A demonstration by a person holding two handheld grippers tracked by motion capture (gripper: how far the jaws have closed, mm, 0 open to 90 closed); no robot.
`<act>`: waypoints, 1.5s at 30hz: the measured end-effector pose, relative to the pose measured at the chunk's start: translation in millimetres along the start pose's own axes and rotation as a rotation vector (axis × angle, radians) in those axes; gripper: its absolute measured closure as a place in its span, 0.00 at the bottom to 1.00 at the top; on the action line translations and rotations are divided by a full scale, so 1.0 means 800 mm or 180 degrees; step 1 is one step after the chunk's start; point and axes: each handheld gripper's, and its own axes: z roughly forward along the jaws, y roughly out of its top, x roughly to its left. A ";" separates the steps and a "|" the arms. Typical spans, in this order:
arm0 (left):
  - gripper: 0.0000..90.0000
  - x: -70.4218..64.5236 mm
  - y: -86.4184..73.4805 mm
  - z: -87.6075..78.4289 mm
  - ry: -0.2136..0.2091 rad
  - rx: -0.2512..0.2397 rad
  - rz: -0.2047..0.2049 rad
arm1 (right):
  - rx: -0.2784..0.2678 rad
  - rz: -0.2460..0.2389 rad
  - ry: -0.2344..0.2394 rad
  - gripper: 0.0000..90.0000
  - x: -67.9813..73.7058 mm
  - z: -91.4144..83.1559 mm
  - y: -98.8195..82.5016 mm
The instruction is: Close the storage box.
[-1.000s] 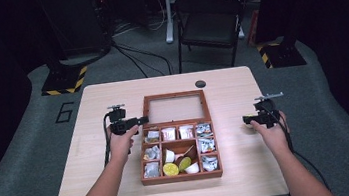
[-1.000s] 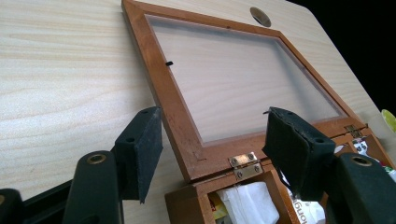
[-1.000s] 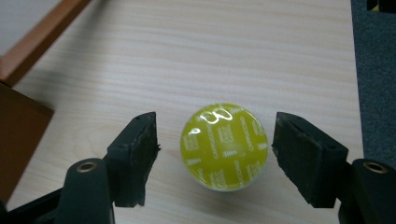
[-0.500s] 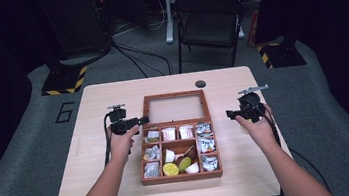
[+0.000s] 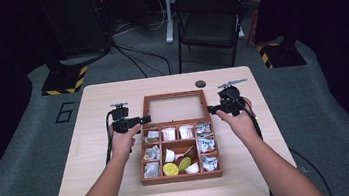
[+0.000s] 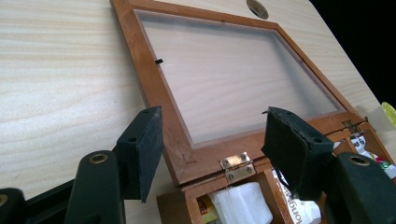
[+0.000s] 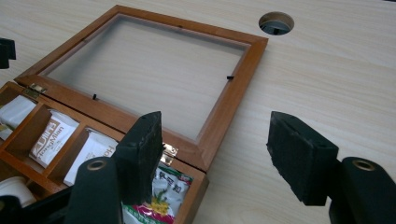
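The wooden box (image 5: 179, 150) sits at desk centre, its glazed lid (image 5: 175, 108) fully open and flat on the desk at twelve o'clock of the tray. The lid's long axis runs nine to three. Closing appears not yet begun. The left gripper (image 5: 141, 119) and right gripper (image 5: 212, 108) flank the hinge corners, jaws spread, pinching nothing; the right jaws have just been closing.

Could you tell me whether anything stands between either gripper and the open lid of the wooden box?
Nothing visible does. The lid lies flat on the table behind the box. The left gripper and right gripper hover at its hinge corners, jaws open, with nothing between them.
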 end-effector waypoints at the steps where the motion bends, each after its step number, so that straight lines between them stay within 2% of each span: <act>1: 0.42 -0.002 0.001 0.001 0.0006 -0.0004 -0.0022 | -0.0009 -0.0022 -0.0002 0.39 0.002 0.001 0.002; 5: 0.42 -0.003 0.003 0.003 -0.0006 -0.0007 0.0029 | -0.0035 -0.0045 0.0010 0.40 0.008 0.005 0.006; 10: 0.42 -0.001 0.002 0.011 0.0004 0.0010 -0.0034 | 0.0016 -0.0030 0.0007 0.40 0.014 0.016 0.007; 12: 0.42 0.000 0.002 0.014 0.0014 0.0034 -0.0012 | 0.0037 -0.0016 -0.0002 0.40 0.014 0.020 0.007; 17: 0.41 -0.001 0.002 0.021 0.0025 -0.0006 -0.0048 | 0.0066 0.0042 0.0075 0.40 0.011 0.033 0.007; 20: 0.41 0.002 0.002 0.024 0.0031 0.0035 -0.0023 | 0.0092 0.0077 0.0055 0.40 0.009 0.039 0.006; 24: 0.41 0.003 0.000 0.029 0.0055 0.0007 -0.0033 | 0.0111 0.0095 0.0048 0.40 0.005 0.047 0.005; 25: 0.41 0.002 0.000 0.029 0.0054 0.0001 -0.0075 | 0.0119 0.0117 0.0054 0.40 0.005 0.049 0.004; 27: 0.41 0.004 0.001 0.030 0.0062 -0.0010 -0.0039 | 0.0125 0.0115 0.0058 0.40 0.004 0.052 0.003; 31: 0.41 0.005 0.001 0.030 0.0108 -0.0022 -0.0077 | 0.0120 0.0175 0.0073 0.40 0.005 0.060 -0.002; 34: 0.41 0.008 0.001 0.032 0.0148 0.0022 -0.0057 | 0.0173 0.0201 0.0060 0.40 0.004 0.065 -0.006; 35: 0.40 0.009 0.000 0.033 0.0154 0.0035 -0.0087 | 0.0167 0.0191 0.0064 0.40 0.003 0.067 -0.007; 40: 0.40 0.012 -0.002 0.038 0.0152 0.0076 -0.0074 | 0.0228 0.0218 0.0034 0.39 -0.001 0.073 -0.009; 45: 0.40 0.013 -0.003 0.043 0.0138 0.0104 -0.0119 | 0.0272 0.0282 0.0034 0.39 -0.003 0.080 -0.011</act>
